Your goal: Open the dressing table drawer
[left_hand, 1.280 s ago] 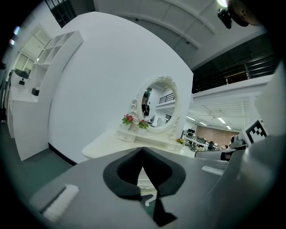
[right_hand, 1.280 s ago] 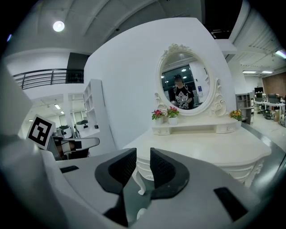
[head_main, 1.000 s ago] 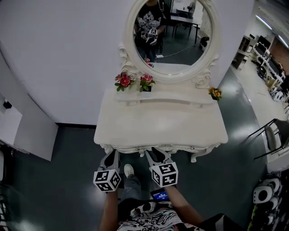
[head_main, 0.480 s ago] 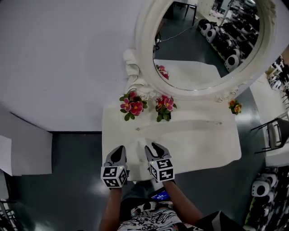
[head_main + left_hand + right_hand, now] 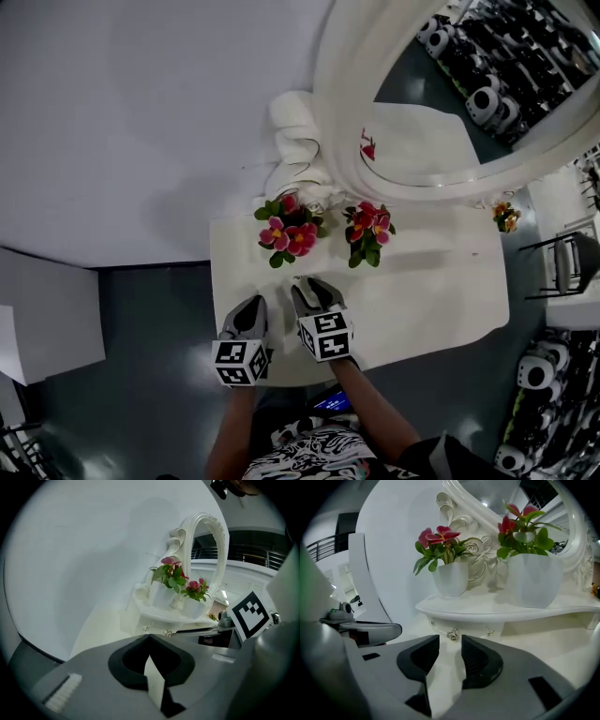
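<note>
The white dressing table (image 5: 427,309) carries a raised back shelf (image 5: 487,607) under the oval mirror (image 5: 469,103). A small drawer (image 5: 471,626) with two metal knobs sits beneath that shelf. The left knob (image 5: 453,633) lies just beyond my right gripper (image 5: 450,642), whose jaws are opening, and nothing is between them. In the head view the right gripper (image 5: 307,289) hovers over the tabletop's left part, short of the flower pots. My left gripper (image 5: 251,314) is beside it, left and slightly behind. In its own view the left gripper (image 5: 147,638) is shut and empty, and the knobs (image 5: 146,628) show ahead.
Two white pots of pink flowers (image 5: 291,232) (image 5: 368,230) stand on the shelf above the drawer. A white wall (image 5: 141,122) rises behind and to the left. A dark chair (image 5: 562,262) and white machines (image 5: 539,370) stand on the floor at right.
Both grippers have moved from below the table's front edge forward over the tabletop toward the flower shelf. The head view has closed in on the table.
</note>
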